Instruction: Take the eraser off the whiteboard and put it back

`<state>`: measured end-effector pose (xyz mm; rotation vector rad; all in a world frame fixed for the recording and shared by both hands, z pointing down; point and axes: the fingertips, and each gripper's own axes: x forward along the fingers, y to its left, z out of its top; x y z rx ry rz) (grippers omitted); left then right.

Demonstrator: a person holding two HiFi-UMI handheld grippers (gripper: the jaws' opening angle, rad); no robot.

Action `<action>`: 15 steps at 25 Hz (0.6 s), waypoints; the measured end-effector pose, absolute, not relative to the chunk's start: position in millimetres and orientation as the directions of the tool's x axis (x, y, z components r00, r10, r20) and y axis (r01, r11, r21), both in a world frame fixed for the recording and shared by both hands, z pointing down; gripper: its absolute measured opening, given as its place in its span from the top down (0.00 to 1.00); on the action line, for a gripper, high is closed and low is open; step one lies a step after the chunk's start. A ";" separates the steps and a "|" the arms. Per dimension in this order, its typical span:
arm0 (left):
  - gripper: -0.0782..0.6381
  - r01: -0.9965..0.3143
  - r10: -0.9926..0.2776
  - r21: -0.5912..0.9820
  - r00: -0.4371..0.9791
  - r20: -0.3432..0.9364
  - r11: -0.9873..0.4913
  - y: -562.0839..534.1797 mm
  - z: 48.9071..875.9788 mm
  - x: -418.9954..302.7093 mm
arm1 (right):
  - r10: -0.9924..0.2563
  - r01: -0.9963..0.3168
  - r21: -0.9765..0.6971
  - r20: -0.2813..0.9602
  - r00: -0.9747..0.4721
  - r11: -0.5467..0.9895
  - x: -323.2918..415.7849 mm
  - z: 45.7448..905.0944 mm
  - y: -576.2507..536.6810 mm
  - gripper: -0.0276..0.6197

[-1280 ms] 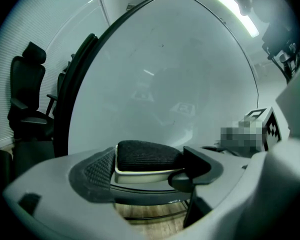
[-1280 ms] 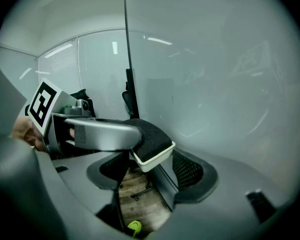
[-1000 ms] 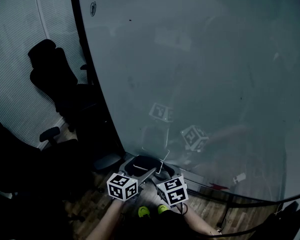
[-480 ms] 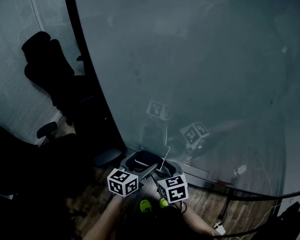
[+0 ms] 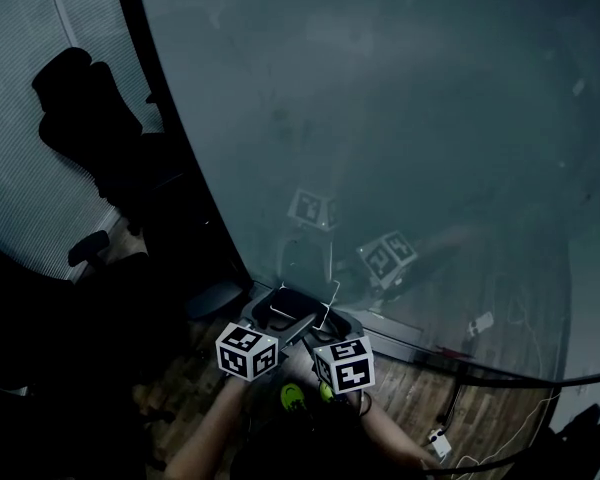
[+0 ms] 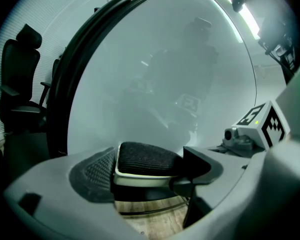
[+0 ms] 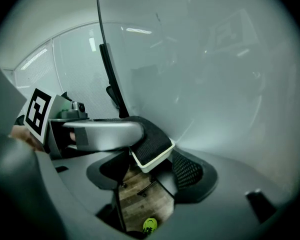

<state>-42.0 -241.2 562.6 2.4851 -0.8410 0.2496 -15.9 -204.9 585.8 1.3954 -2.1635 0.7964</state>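
The eraser (image 5: 298, 310), black felt on a white base, hangs just in front of the bottom edge of the whiteboard (image 5: 400, 118). My left gripper (image 5: 280, 326) is shut on it. In the left gripper view the eraser (image 6: 146, 163) sits clamped between the ribbed left pad (image 6: 96, 171) and the dark right finger (image 6: 200, 165). My right gripper (image 5: 315, 333) comes in beside it from the right. In the right gripper view the eraser (image 7: 152, 146) lies just past my right gripper (image 7: 150, 173), whose jaws stand wide and do not press on it. The left gripper's grey finger (image 7: 102, 134) covers the eraser's left end.
A black office chair (image 5: 80, 118) stands left of the board's dark frame (image 5: 180, 168). Wooden floor (image 5: 420, 398) lies below, with a cable and a small white object (image 5: 440, 440). The person's green shoes (image 5: 293, 396) show under the grippers.
Both grippers have sunk slightly in front of the board with the eraser between them. The left gripper's hold on it is unchanged.
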 end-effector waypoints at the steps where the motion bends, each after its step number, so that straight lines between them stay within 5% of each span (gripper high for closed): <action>1: 0.30 -0.610 -0.516 0.400 0.792 0.326 -0.684 -241.8 565.1 -42.7 | -0.661 -0.919 -0.227 0.641 -0.390 0.322 -16.3 588.5 -205.5 0.52; 15: 0.30 -0.625 -0.501 0.405 0.779 0.377 -0.667 -248.2 596.0 -44.3 | -0.617 -0.919 -0.242 0.684 -0.389 0.311 -20.0 619.3 -210.6 0.52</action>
